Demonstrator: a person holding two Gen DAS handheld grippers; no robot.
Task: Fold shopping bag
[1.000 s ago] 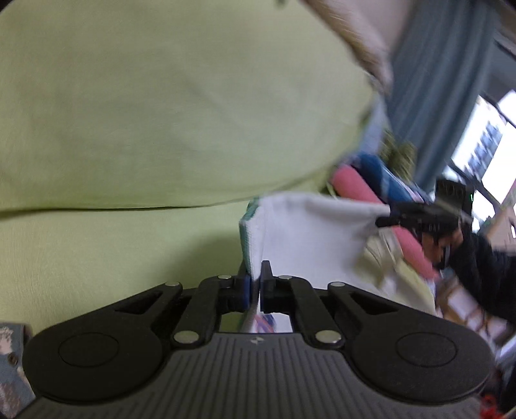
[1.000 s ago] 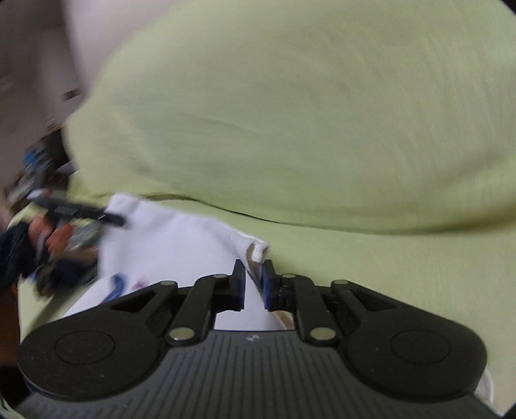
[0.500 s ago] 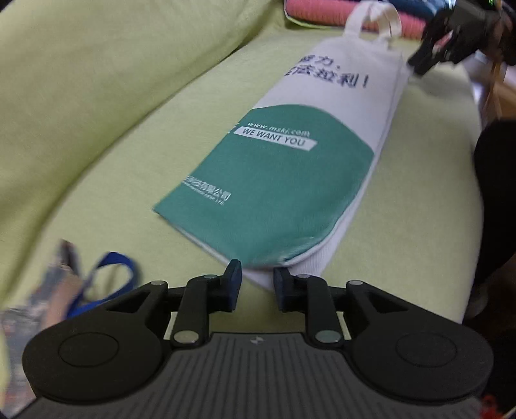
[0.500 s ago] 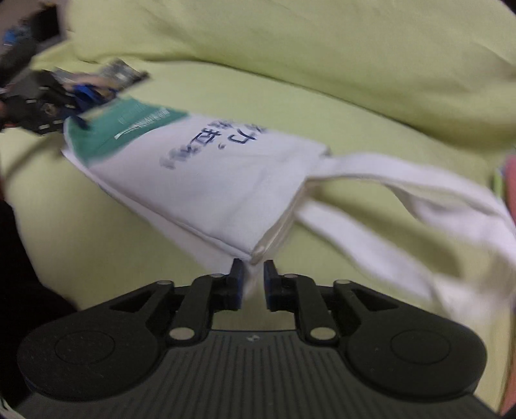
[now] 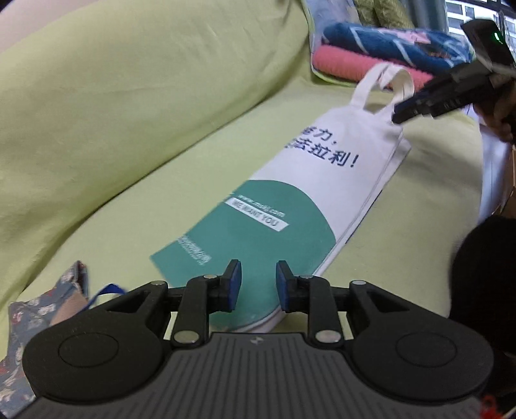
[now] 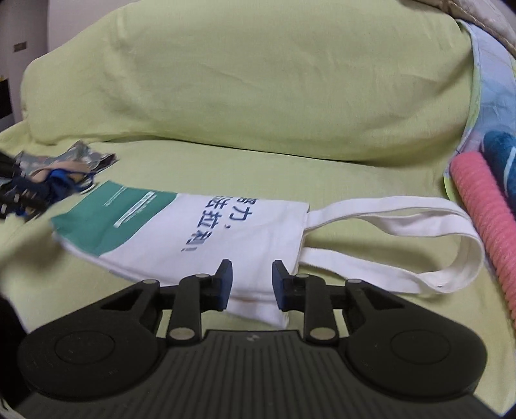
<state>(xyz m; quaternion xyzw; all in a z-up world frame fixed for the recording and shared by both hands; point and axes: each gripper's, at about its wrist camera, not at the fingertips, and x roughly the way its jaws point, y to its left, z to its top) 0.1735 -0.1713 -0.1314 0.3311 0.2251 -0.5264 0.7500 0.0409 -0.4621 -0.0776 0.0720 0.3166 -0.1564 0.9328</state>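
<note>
Green sofa (image 5: 129,135): folded shopping bag (image 5: 290,206) flat, contents unseen, handles (image 6: 419,225) splayed.

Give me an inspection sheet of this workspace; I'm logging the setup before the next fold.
Surface: light green sofa seat, back cushion behind.
Job's things: shopping bag lies flat, folded lengthwise into a narrow strip, white with a green end; handles trail toward the pink roll.
Clutter: floral fabric with a blue strap beside the green end; pink roll and blue patterned cloth beyond the handles.
Grippers: left gripper open over the green end; right gripper opening over the handle-end corner, pads not pressing.
Cables: nothing seen.
Surroundings: bright window behind.
</note>
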